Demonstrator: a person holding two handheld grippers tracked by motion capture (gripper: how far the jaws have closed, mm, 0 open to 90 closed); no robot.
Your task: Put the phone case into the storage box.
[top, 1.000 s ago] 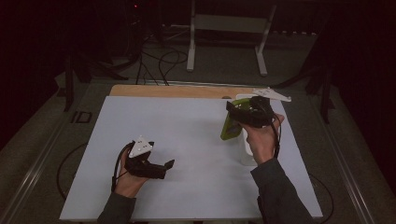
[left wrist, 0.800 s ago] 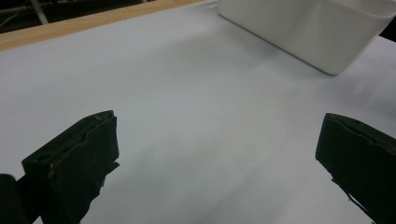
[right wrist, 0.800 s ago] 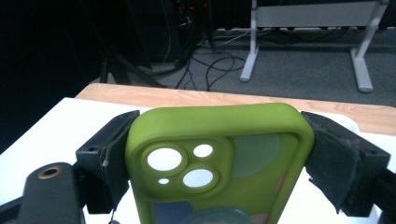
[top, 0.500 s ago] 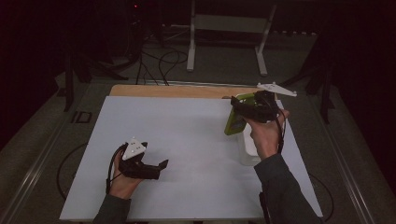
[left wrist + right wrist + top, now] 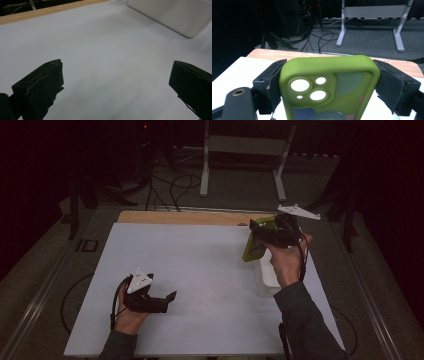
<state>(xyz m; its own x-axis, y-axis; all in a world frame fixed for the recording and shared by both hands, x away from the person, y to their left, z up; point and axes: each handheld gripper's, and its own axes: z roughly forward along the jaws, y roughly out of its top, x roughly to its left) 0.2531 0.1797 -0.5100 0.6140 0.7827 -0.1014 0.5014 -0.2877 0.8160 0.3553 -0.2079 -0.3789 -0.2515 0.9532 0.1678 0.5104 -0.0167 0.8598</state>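
while the right gripper (image 5: pixel 260 240) pinches the green phone case (image 5: pixel 329 87) above the white box (image 5: pixel 267 275), the left gripper (image 5: pixel 167 300) rests spread on the table (image 5: pixel 200 265); next likely calls for lowering the case gently.

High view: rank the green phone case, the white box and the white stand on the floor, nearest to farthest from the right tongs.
1. Green phone case: clamped in the right tongs.
2. White box: on the table just below them, toward the person.
3. White stand: on the floor beyond the table's far edge.
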